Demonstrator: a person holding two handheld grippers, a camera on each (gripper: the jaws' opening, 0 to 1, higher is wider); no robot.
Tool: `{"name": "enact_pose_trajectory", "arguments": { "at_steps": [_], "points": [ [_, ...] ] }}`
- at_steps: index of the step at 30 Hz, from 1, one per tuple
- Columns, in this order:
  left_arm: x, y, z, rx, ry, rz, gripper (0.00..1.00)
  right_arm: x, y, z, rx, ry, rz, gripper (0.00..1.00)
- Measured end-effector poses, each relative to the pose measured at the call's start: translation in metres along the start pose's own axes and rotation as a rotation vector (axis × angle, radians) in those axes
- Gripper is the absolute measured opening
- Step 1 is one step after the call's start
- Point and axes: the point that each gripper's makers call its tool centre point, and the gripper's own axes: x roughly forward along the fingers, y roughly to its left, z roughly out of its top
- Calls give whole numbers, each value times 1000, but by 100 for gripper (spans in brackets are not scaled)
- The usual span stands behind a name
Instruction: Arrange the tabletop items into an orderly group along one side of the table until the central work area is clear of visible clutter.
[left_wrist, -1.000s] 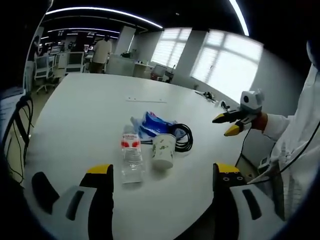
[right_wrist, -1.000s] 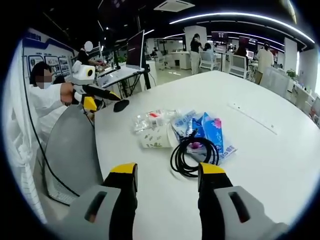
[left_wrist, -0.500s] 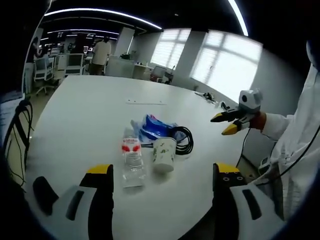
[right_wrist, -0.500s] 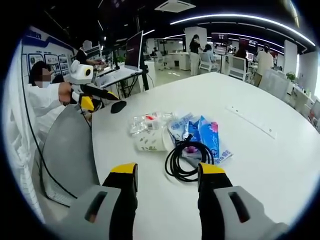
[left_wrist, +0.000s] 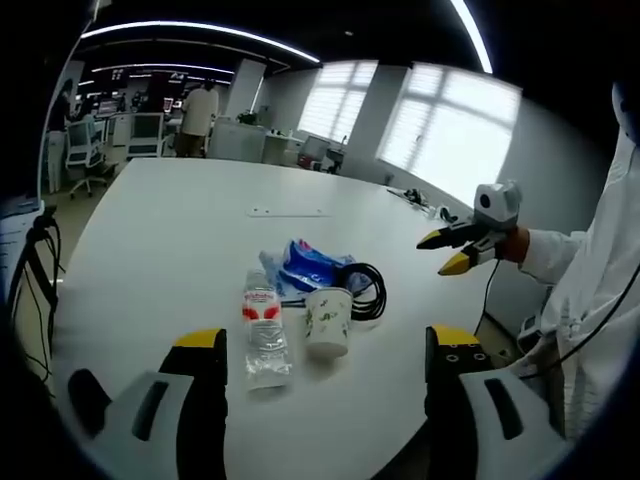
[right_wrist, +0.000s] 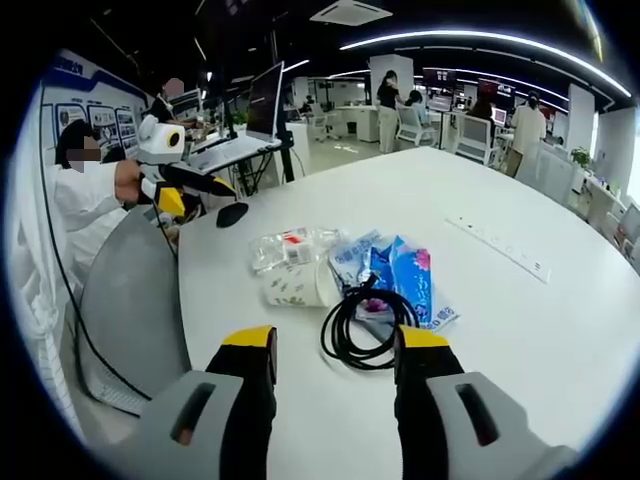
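In the left gripper view, the left gripper rises from the bottom with its yellow-tipped grey jaws spread wide and nothing between them, above the near edge of the large white round table. Just beyond the jaws a clear plastic water bottle with a red label lies on its side, and right beside it a white paper cup with a green print stands upright. Behind these lie a blue and white plastic packet and a coiled black cable, the coil partly over the packet. To the right, past the table edge, the right gripper hangs in the air in a white-sleeved hand, its jaws apart.

In the right gripper view, the right gripper likewise stands wide and empty over the table. Nearest its jaws is the cable, then the packet, the cup and the bottle. The items form one tight cluster near the table's edge. Farther off, people stand among office desks.
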Motion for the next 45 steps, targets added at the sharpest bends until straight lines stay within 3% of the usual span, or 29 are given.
{"name": "enact_pose_trajectory", "arguments": {
  "at_steps": [23, 45],
  "points": [
    [21, 2, 21, 20, -19, -24, 83, 10, -20, 9, 3, -5, -36, 45],
    [43, 7, 29, 13, -24, -47, 83, 27, -39, 7, 17, 7, -51, 44]
  ]
}}
